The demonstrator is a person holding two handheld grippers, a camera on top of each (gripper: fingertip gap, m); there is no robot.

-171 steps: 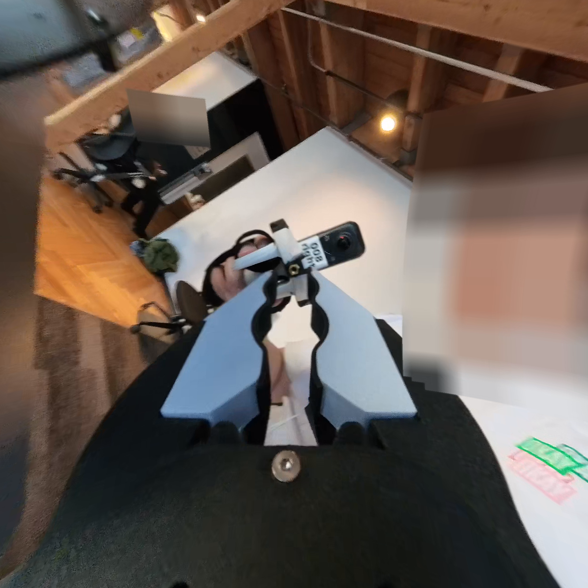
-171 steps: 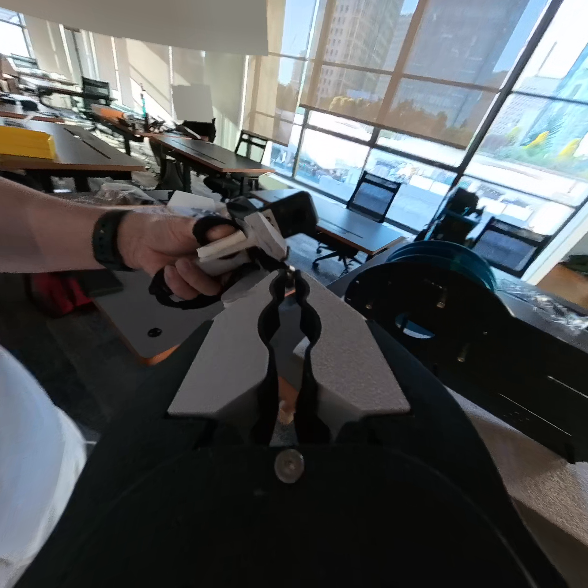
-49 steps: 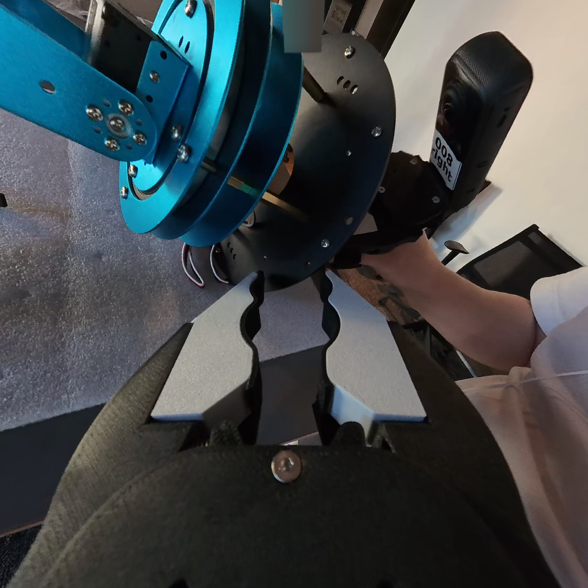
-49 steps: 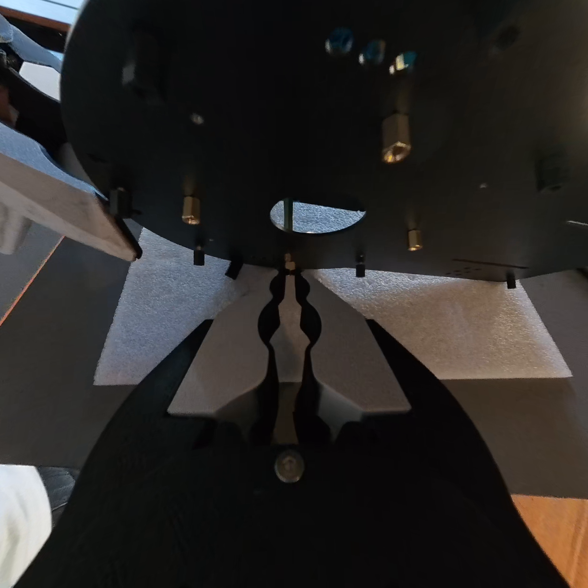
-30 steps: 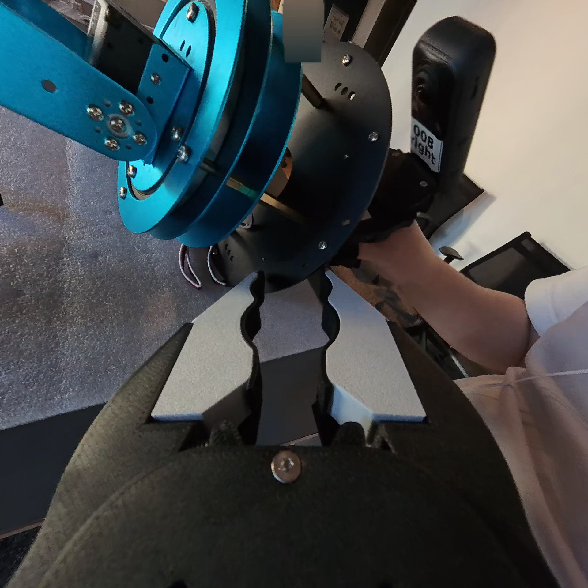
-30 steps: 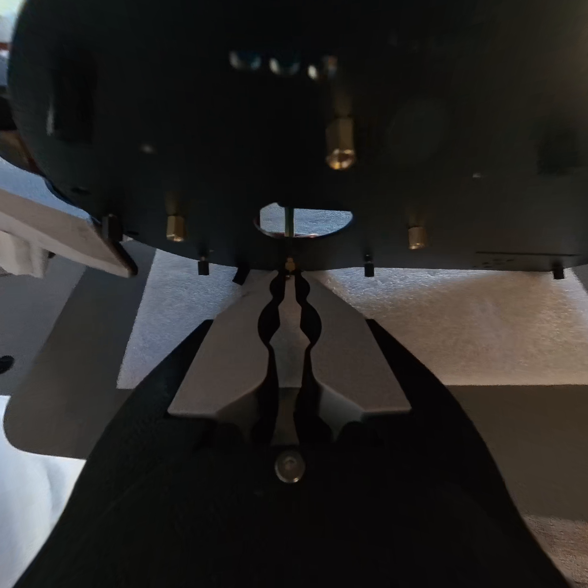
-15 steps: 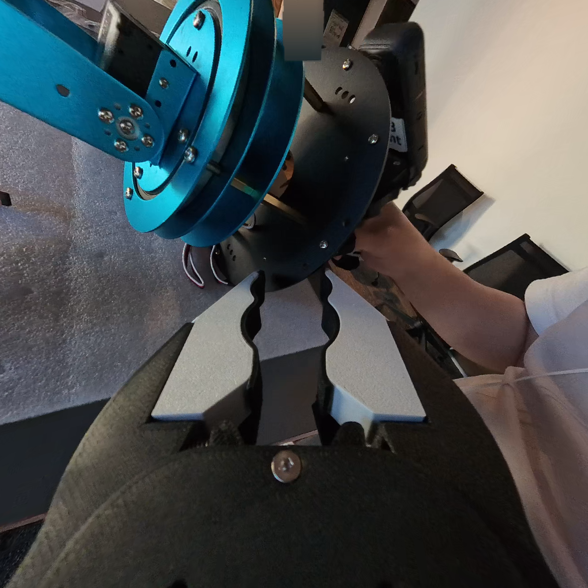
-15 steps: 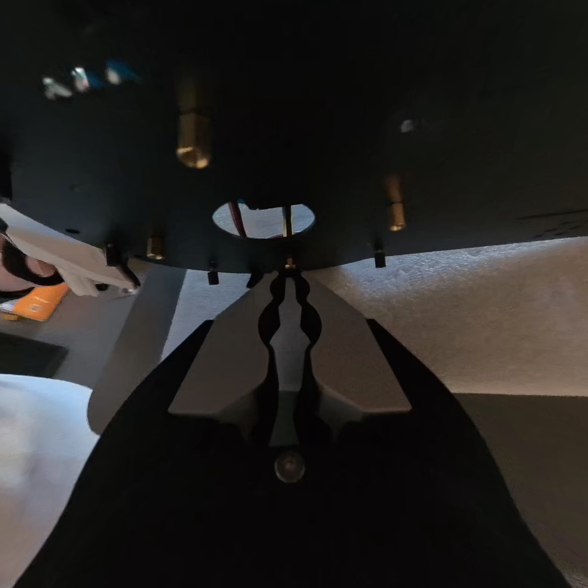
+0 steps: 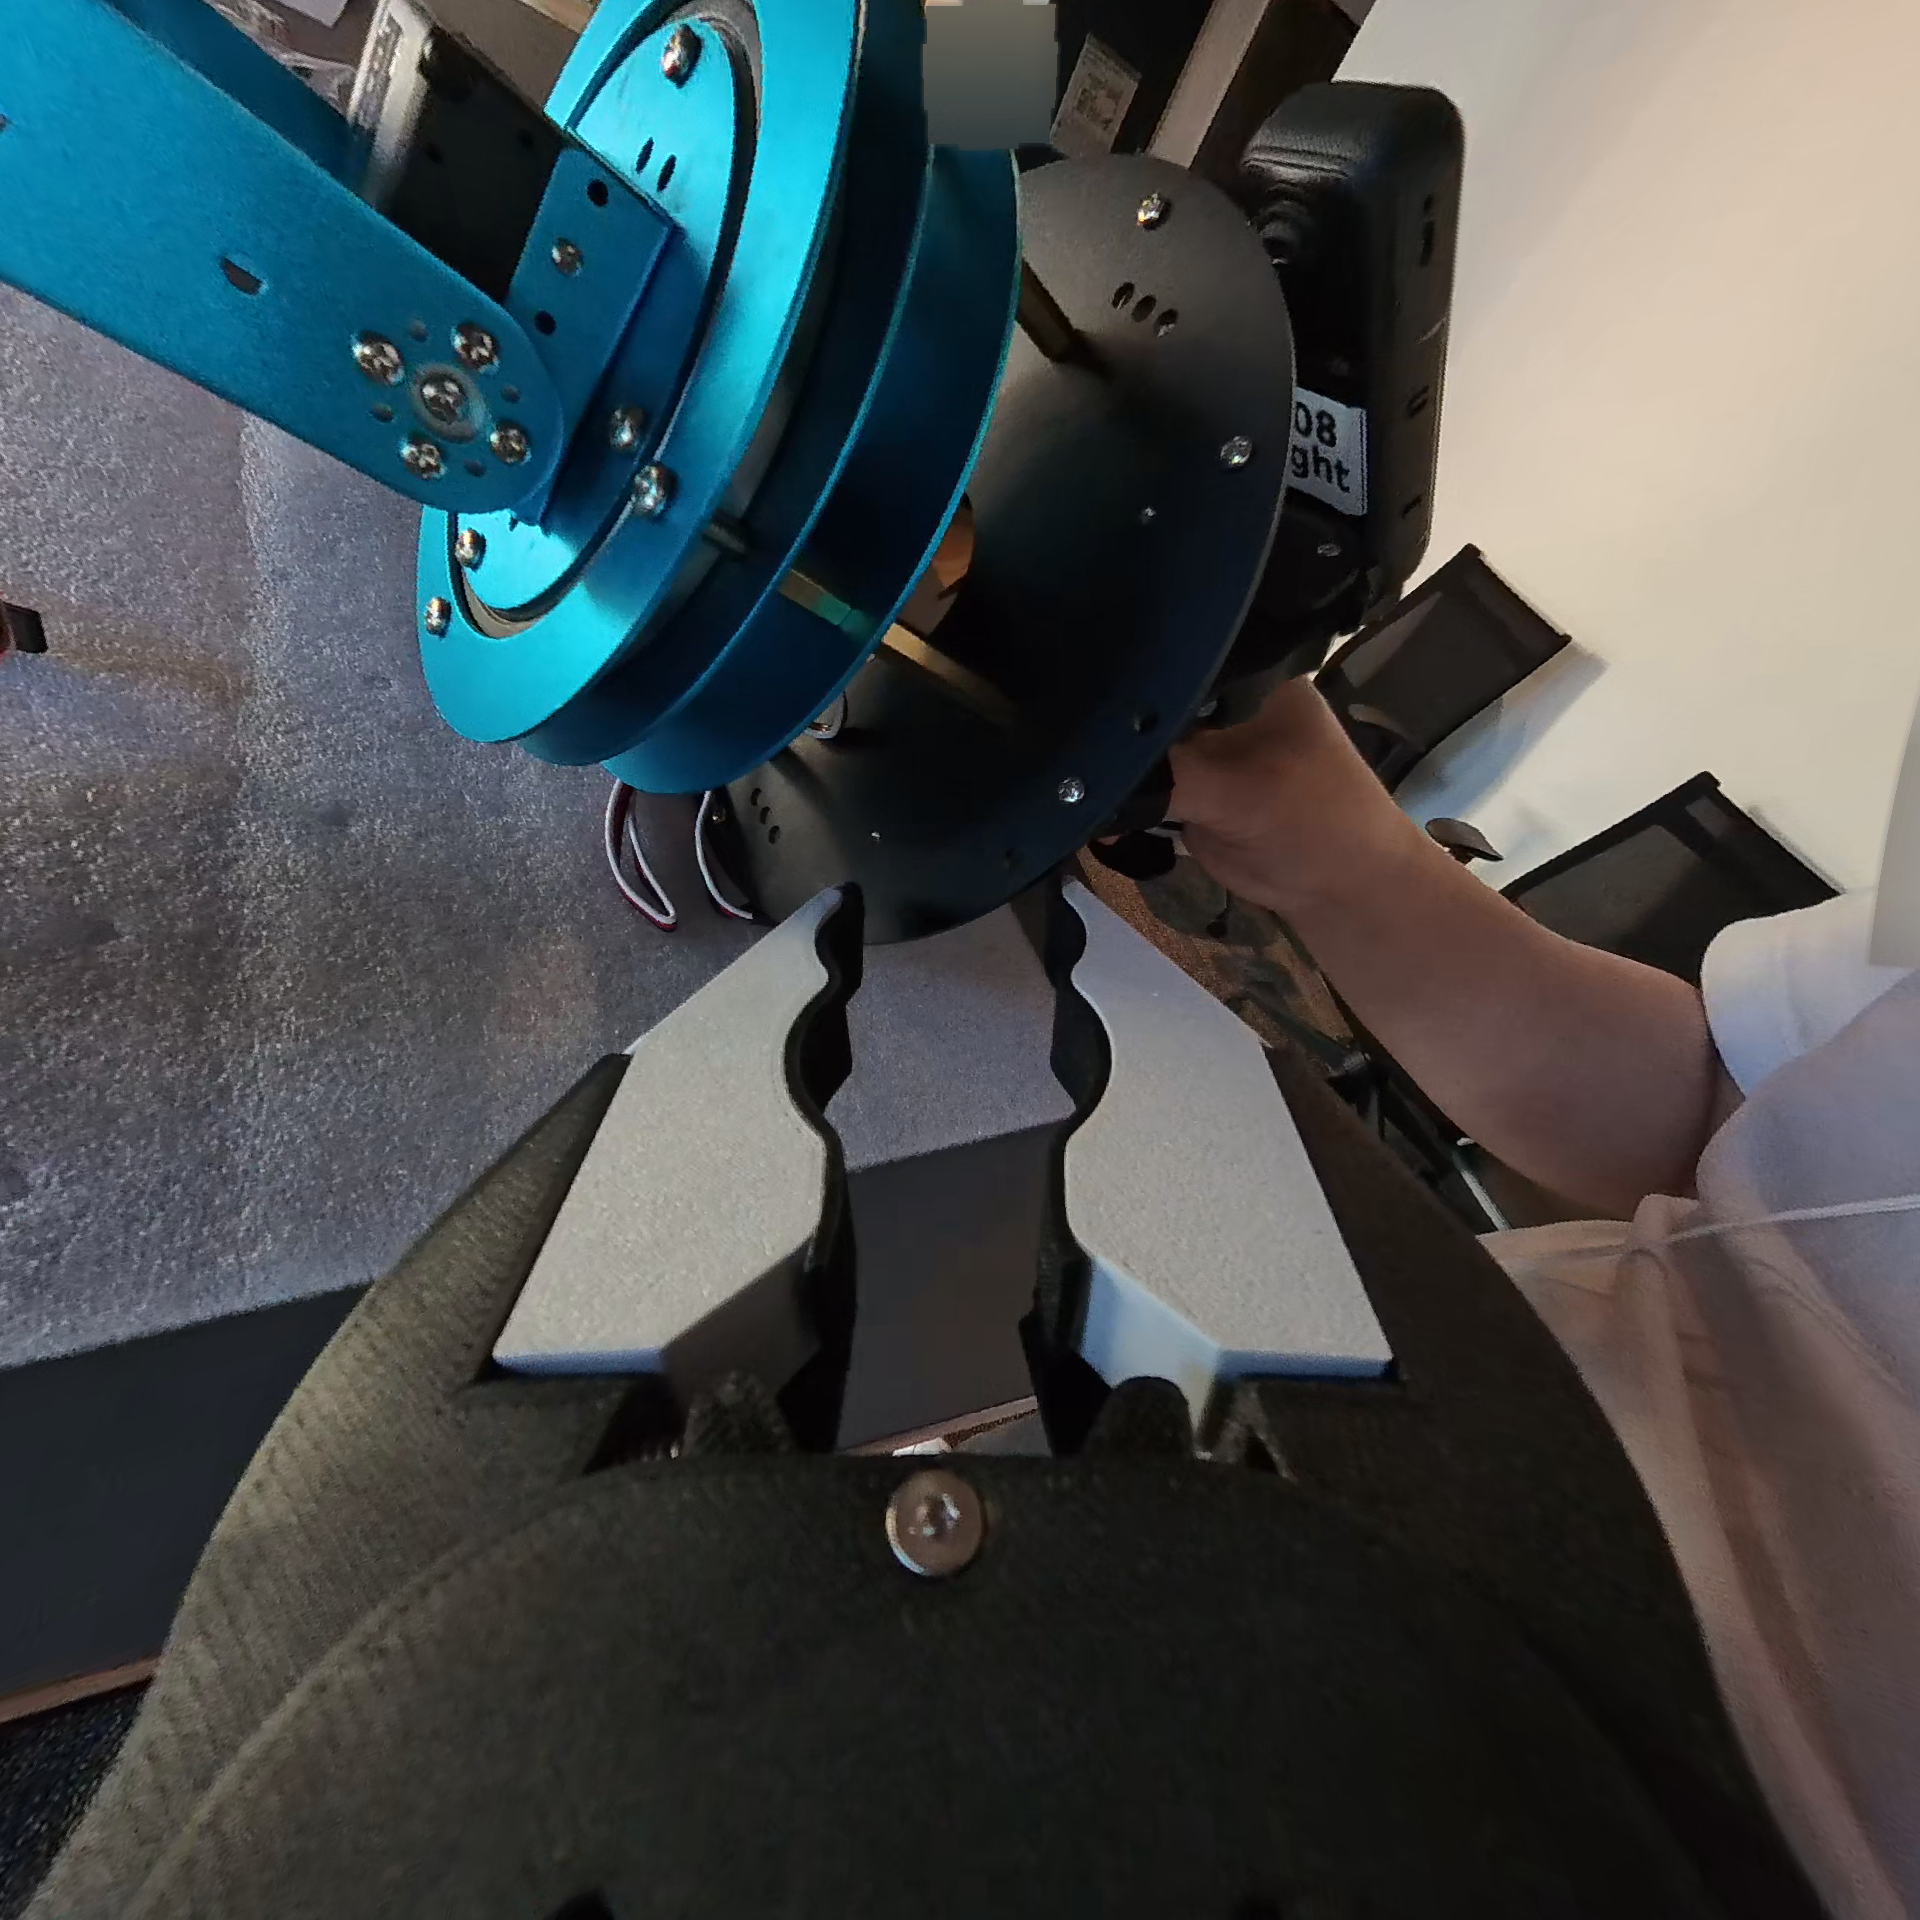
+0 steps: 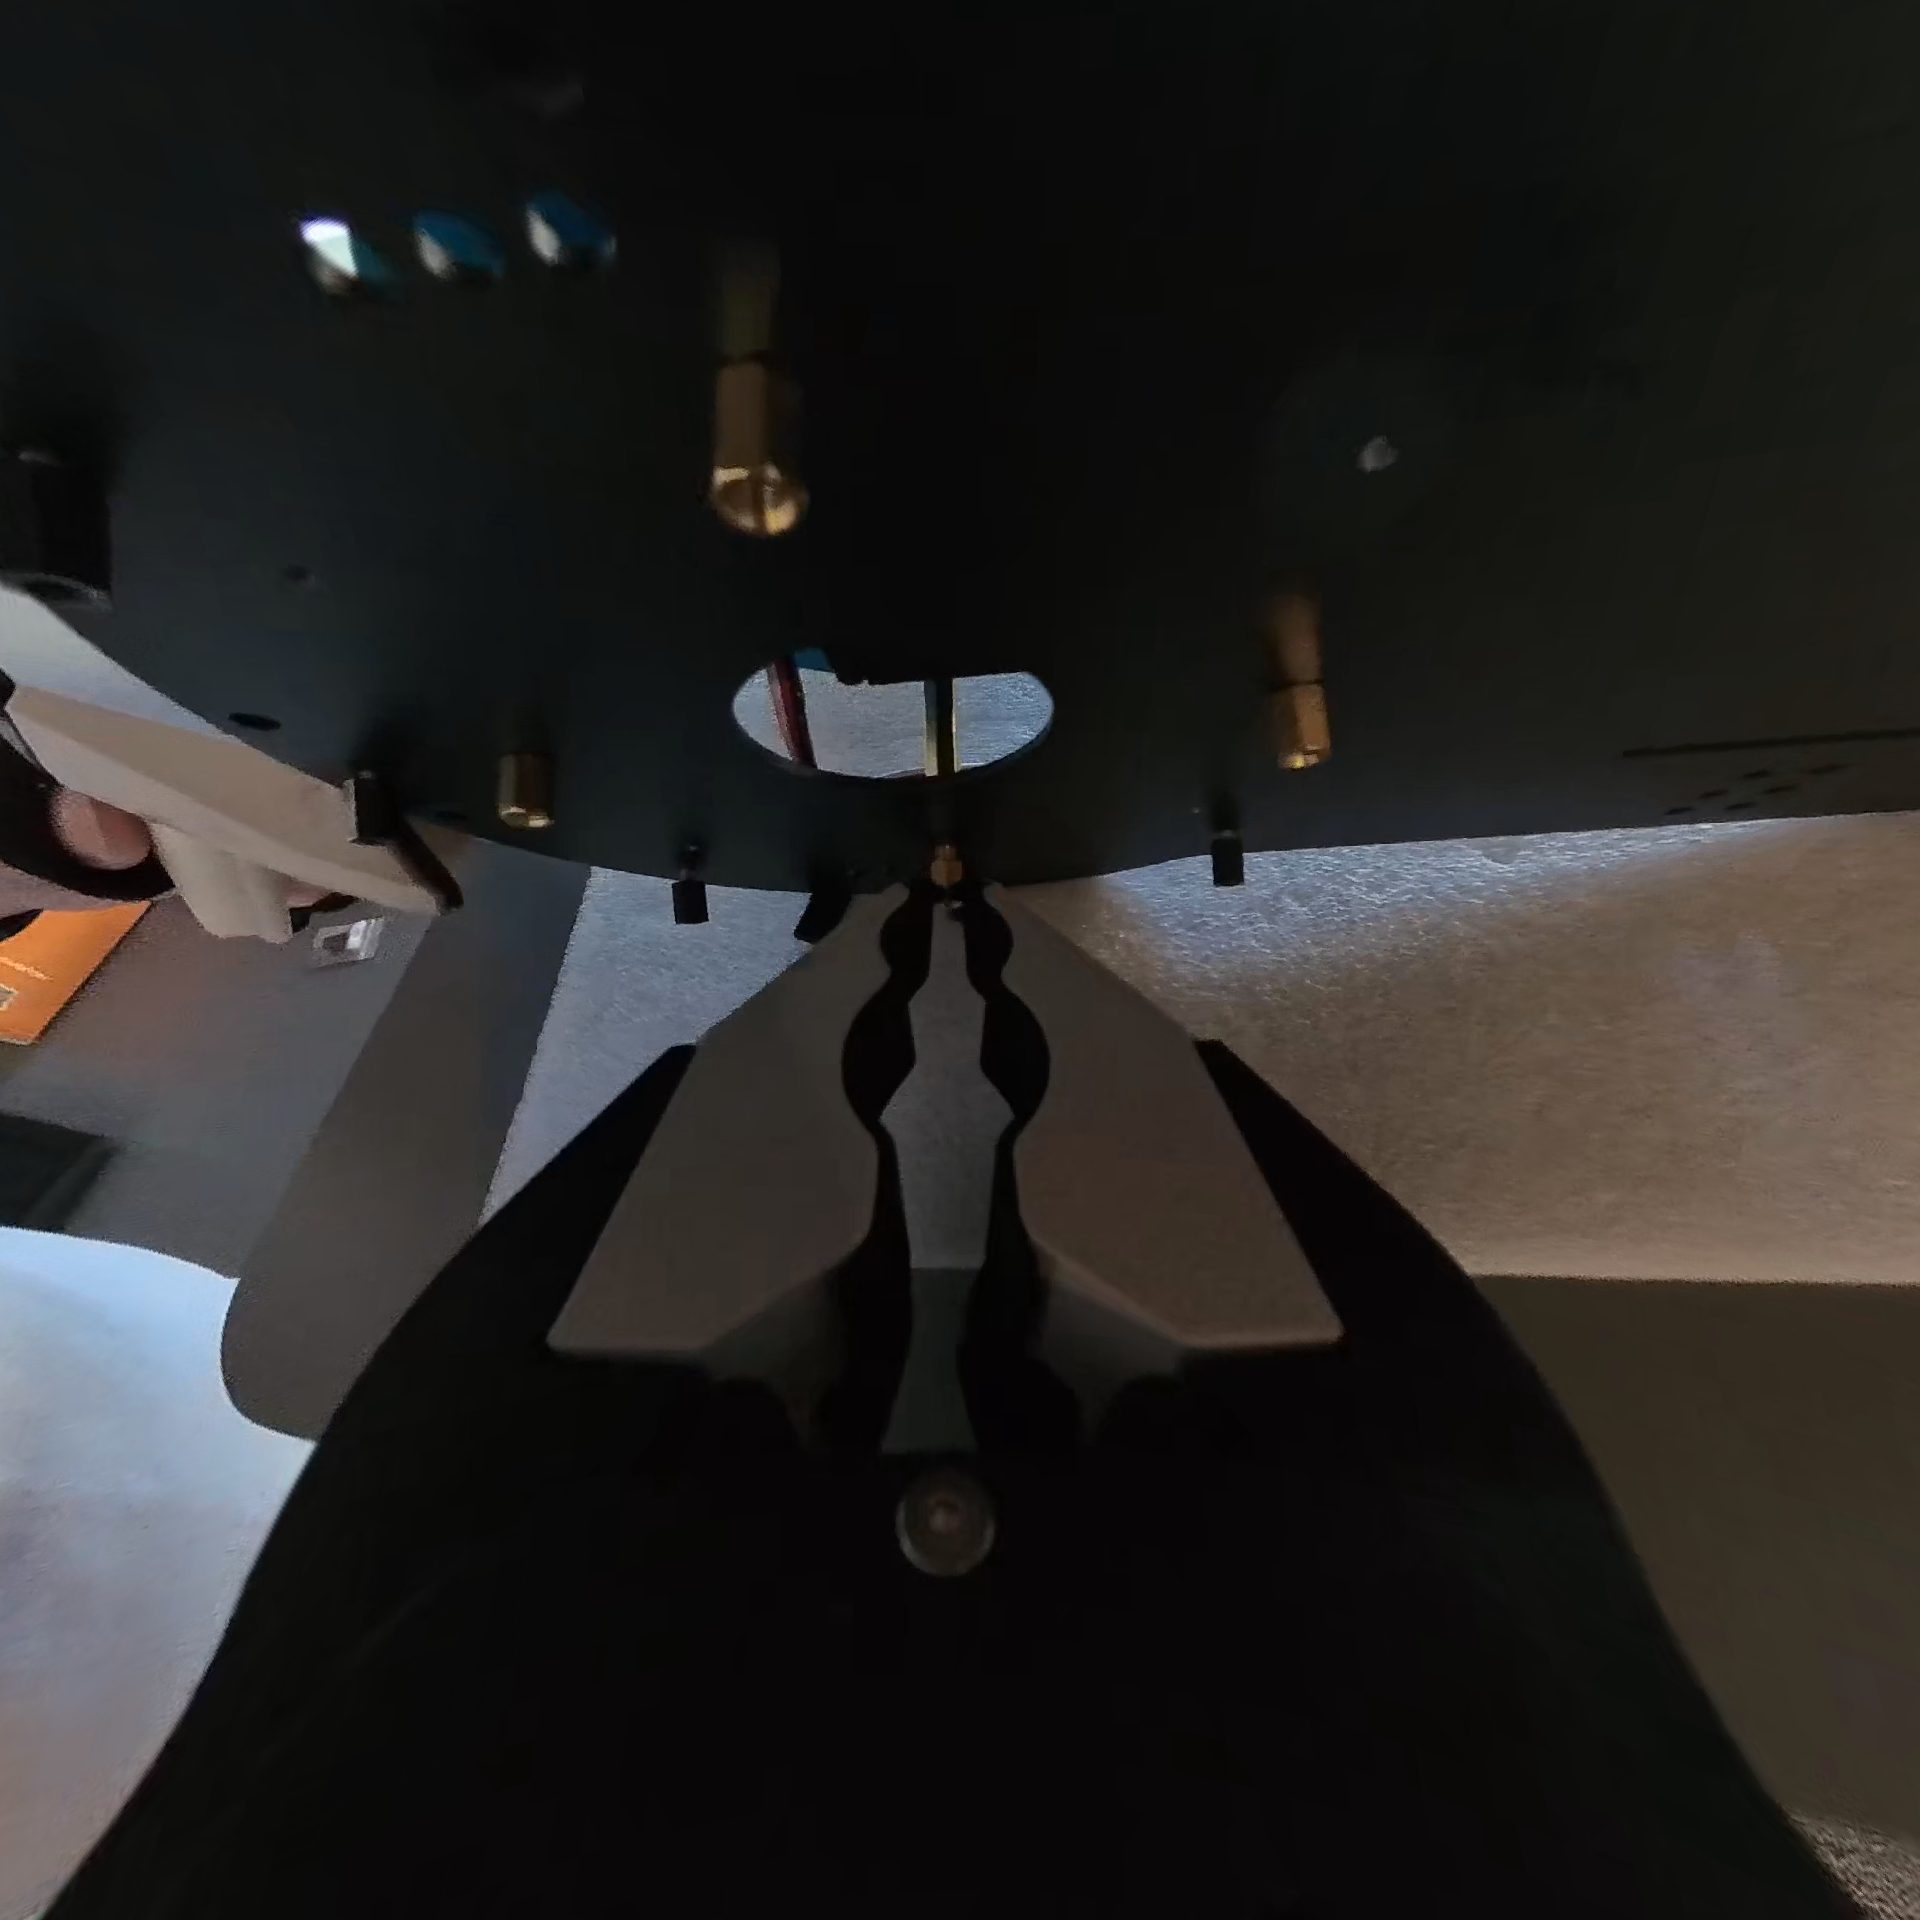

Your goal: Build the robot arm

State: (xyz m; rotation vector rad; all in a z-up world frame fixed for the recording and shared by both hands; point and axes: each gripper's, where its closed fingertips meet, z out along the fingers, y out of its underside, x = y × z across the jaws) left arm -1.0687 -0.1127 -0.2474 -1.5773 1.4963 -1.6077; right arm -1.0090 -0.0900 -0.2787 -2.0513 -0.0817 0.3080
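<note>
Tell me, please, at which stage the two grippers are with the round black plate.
Done: the left gripper and the right gripper are both at the lower rim of the black plate. In hand: the left straddles the rim; the right, nearly closed, meets a small brass stud. Left: a firm grip is not visible on either.

A workbench padded with foam, beside a plain pale wall

A sheet of grey-white foam padding [image 9: 208, 935] covers the far and left part of the dark tabletop [image 9: 125, 1475], whose near edge shows a thin wood-coloured rim. To the right rises a bare off-white wall [image 9: 1683, 312], evenly lit, with black mesh office chairs [image 9: 1662, 883] standing near its foot. In the right wrist view the foam [image 10: 1455, 1039] catches bright light, and an orange card [image 10: 62, 966] lies at far left.
</note>
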